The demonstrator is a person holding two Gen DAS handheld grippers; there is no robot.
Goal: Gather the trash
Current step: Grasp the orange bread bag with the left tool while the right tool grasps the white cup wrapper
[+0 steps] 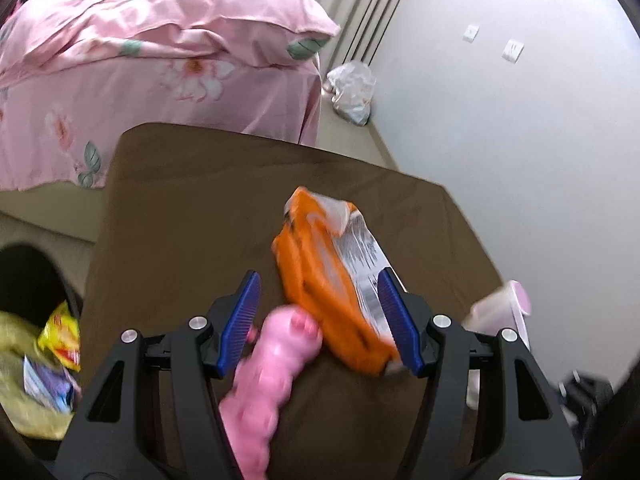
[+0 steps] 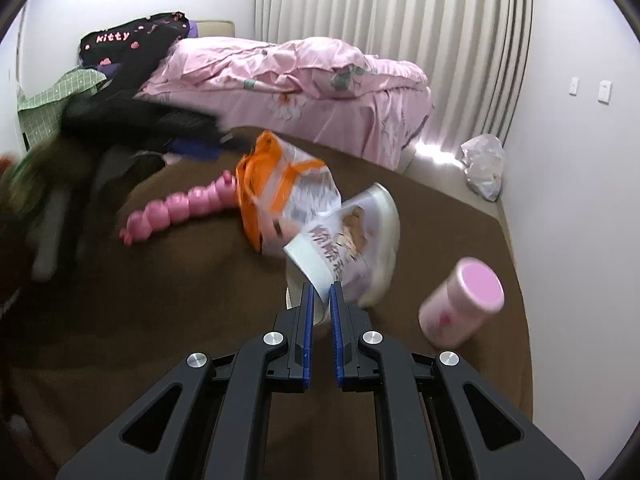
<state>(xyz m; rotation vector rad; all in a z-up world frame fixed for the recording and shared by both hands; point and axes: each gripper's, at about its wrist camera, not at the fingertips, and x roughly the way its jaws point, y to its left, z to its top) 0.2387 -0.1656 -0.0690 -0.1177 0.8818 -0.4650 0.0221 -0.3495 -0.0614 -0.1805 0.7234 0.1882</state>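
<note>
A: How far along is the collecting?

B: Partway, I'd judge. Nearest, the right gripper [image 2: 321,292] has its jaws pinched together on the peeled paper lid of a plastic cup [image 2: 360,240], so that piece is in hand.

A: And the left?

B: The left gripper [image 1: 320,320] stands about half open with nothing held. The orange wrapper [image 1: 332,280] lies between its fingers, untouched as far as I can see, and the pink toy [image 1: 264,380] lies just beside the wrapper.

A: Anything already gathered?

B: Left of the wrapper, off the edge of the brown bench [image 1: 192,208], a yellowish bag [image 1: 24,392] holds a few colourful packets, so some trash looks collected.

A: What remains?

B: The wrapper, the held cup, perhaps the pink-capped bottle [image 2: 460,304] right of the wrapper. Farthest back, beyond the wrapper, a crumpled plastic bag [image 2: 482,168] lies on the floor by the wall.
</note>
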